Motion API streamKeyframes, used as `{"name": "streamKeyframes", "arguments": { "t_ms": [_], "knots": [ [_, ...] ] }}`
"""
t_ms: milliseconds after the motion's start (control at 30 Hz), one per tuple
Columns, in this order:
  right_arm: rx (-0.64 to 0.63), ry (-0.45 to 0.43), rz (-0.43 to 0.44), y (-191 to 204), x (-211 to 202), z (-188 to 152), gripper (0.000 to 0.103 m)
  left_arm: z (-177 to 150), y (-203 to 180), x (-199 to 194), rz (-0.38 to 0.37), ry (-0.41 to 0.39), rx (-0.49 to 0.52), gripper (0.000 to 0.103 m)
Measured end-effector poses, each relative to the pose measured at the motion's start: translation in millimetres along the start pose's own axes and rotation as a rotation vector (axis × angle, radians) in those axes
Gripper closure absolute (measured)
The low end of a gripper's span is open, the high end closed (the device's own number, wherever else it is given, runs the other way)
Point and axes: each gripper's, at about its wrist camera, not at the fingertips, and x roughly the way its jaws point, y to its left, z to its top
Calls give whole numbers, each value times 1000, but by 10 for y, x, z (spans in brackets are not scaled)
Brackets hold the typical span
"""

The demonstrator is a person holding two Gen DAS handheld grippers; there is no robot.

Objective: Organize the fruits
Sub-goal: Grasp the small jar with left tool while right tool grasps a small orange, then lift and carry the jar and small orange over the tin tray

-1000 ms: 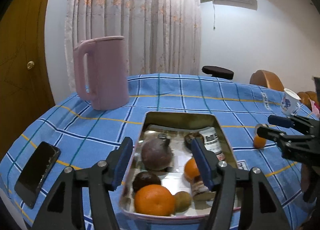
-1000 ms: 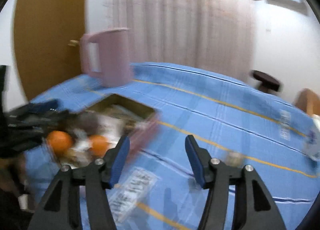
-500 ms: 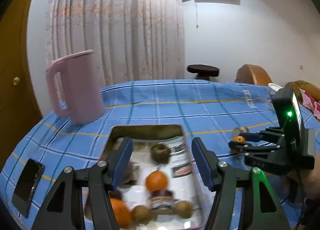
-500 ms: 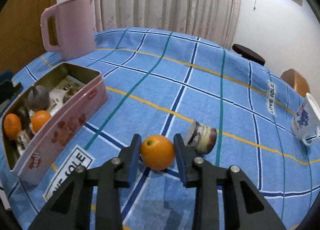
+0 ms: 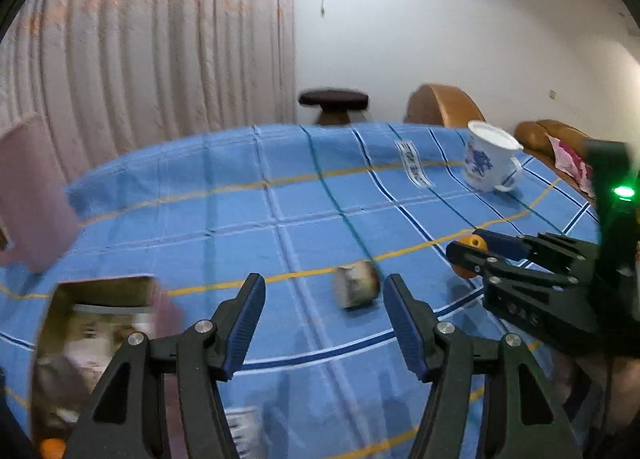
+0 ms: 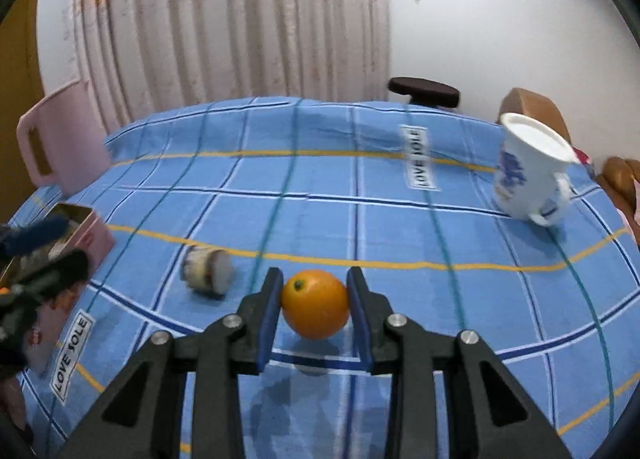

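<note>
**Orange gripped, tin still to reach**

The right tool (image 6: 314,301) is clenched on the orange (image 6: 315,304), both blue pads pressed to its sides; a shadow beneath suggests the fruit is just clear of the blue checked tabletop (image 6: 360,219), though that is hard to confirm. The step in hand looks like the pick-up of a loose fruit for the pink tin (image 6: 94,233), which stands well to the left with other fruit in it. The next move calls for a lift and a carry leftward over the tin's wall, passing the small jar (image 6: 208,271) lying on its side nearby, then a release inside.

The left tool (image 5: 324,315) is released, jaws wide and grasping nothing, with the jar (image 5: 356,289) near its right finger.

Half a second ago the right tool's pads stood around the orange with slight gaps; now they touch it. The left tool has swung away from the tin (image 5: 100,323), which has slid to the lower left of its view, and now faces the jar. The white cup (image 6: 528,175) sits far right.
</note>
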Motion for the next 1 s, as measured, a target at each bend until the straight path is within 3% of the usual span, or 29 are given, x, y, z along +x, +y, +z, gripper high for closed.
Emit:
{"name": "streamKeyframes", "arguments": {
  "t_ms": [300, 367, 400, 533, 700, 1000],
  "knots": [
    [66, 1, 21, -279, -5, -58, 67, 16, -282, 682, -15, 129, 23, 40],
    [62, 0, 23, -287, -11, -56, 67, 28, -282, 729, -16, 145, 22, 47],
    [62, 0, 32, -288, -16, -59, 67, 40, -277, 746, -23, 149, 16, 57],
    [36, 8, 49, -238, -7, -61, 67, 55, -223, 799, -27, 164, -6, 68],
    [-14, -12, 71, -154, -31, -67, 67, 2, -199, 720, -59, 157, -13, 69],
    [-21, -68, 79, -140, -135, -80, 67, -37, -204, 412, -37, 35, -8, 69]
  ]
}}
